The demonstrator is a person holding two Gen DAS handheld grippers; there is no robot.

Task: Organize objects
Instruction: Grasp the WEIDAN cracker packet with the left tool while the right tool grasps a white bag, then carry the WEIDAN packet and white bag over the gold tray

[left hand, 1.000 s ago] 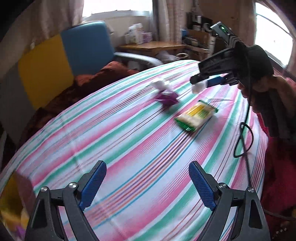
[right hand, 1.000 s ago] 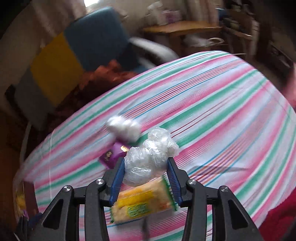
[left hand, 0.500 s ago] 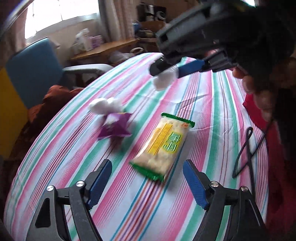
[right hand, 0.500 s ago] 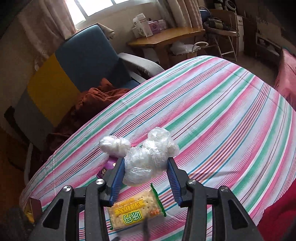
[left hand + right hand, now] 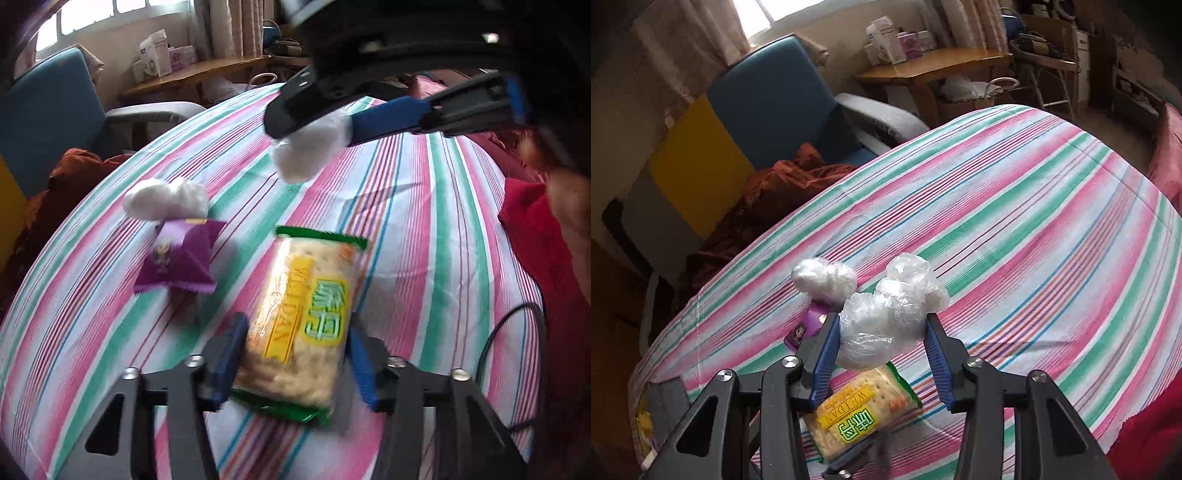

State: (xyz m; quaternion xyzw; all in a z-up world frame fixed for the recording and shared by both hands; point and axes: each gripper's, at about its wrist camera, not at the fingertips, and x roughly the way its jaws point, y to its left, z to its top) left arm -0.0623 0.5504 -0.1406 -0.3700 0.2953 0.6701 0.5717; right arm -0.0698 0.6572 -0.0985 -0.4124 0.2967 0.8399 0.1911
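Left wrist view: the left gripper (image 5: 295,363) has just been closing, and the cracker packet (image 5: 301,325) on the striped counter (image 5: 424,236) is now gripped between its jaws. A plastic-wrapped bundle (image 5: 882,325) (crinkled, clear) is clamped in the right gripper (image 5: 882,352); a purple sachet (image 5: 179,258) lies left of the jaws.

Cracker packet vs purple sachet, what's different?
The yellow-green clear-plastic cracker packet is long and larger; the purple foil sachet is small and squarish. The packet sits between the left tongs, whose jaws have just been closing on it; the sachet lies free beside a white plastic-wrapped ball. Both rest on the striped cloth.
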